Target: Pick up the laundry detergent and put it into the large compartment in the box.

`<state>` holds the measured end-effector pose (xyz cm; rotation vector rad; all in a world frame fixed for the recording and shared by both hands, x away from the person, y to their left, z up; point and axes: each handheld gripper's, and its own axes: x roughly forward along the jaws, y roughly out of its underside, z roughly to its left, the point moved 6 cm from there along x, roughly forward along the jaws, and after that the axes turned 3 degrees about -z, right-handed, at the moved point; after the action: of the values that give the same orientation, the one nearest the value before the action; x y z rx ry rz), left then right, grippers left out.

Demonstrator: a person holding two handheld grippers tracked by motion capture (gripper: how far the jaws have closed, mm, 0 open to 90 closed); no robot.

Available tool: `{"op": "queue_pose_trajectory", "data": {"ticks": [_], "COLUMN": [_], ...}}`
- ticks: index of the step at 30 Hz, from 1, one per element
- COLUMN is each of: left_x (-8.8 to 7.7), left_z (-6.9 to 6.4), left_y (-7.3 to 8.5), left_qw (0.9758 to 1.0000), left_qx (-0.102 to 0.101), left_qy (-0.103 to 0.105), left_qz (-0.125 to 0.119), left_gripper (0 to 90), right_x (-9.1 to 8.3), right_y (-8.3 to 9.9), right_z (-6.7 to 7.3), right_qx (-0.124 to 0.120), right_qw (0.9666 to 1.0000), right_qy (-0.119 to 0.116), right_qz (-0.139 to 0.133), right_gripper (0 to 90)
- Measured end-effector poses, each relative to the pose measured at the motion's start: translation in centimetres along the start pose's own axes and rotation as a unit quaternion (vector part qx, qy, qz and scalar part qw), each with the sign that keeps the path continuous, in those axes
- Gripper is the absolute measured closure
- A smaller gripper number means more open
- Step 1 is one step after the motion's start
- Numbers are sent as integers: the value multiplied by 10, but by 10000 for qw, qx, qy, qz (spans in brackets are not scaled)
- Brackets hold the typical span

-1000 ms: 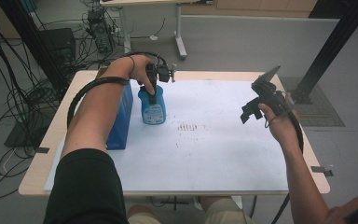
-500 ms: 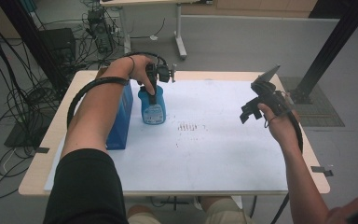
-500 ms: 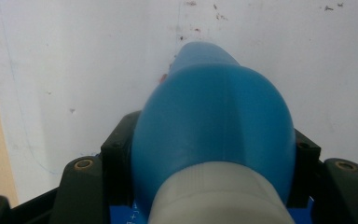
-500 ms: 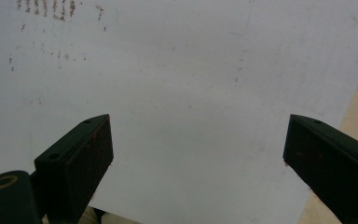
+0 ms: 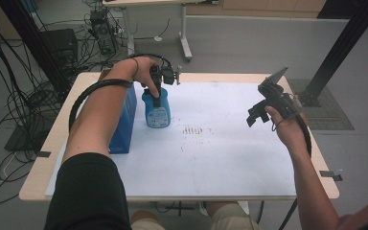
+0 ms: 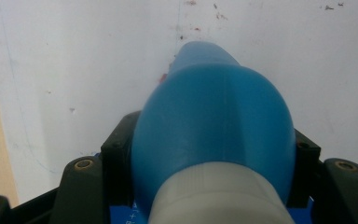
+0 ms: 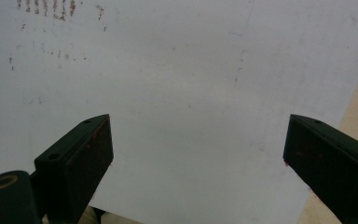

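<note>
A blue bottle [image 5: 156, 112] with a white label stands upright on the white sheet [image 5: 211, 158] at the table's left. My left gripper [image 5: 157, 98] comes down from above and is shut on its upper part. In the left gripper view the blue bottle [image 6: 214, 126] sits between the two black jaws, with its white neck at the bottom edge. My right gripper [image 5: 258, 111] hangs above the right side of the sheet. In the right gripper view its pads [image 7: 81, 158] stand wide apart and open, with bare white sheet [image 7: 191, 93] between them.
A tall blue box [image 5: 124, 122] stands just left of the bottle, partly behind the left forearm. Small dark marks [image 5: 194, 130] dot the sheet's middle. The wooden table edge [image 5: 326, 163] runs along the right. Cables and desk legs lie on the floor beyond the table.
</note>
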<state>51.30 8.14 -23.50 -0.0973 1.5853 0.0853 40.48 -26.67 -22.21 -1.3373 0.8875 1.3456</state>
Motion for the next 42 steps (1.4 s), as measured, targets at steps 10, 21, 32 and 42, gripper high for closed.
{"op": "queue_pose_trajectory", "data": {"ticks": [10,21,32,42], "left_x": [0,0,0,0], "left_z": [0,-1,-1,-2], "left_y": [0,-1,-1,-2], "left_qw": [10000,10000,10000,9999], "left_qx": [-6,-2,-58,-106], "left_qy": [-2,-8,-16,-19], "left_qz": [3,20,32,33], "left_gripper": [375,375,375,375], "right_x": [1,0,0,1], "right_y": [0,0,-1,-1], "right_z": [0,1,2,3], "right_qx": [-18,-21,-42,-56], "right_qw": [10000,10000,10000,10000], "right_qy": [-7,12,5,2], "right_qz": [-8,-8,-13,3], "right_gripper": [82,81,81,82]}}
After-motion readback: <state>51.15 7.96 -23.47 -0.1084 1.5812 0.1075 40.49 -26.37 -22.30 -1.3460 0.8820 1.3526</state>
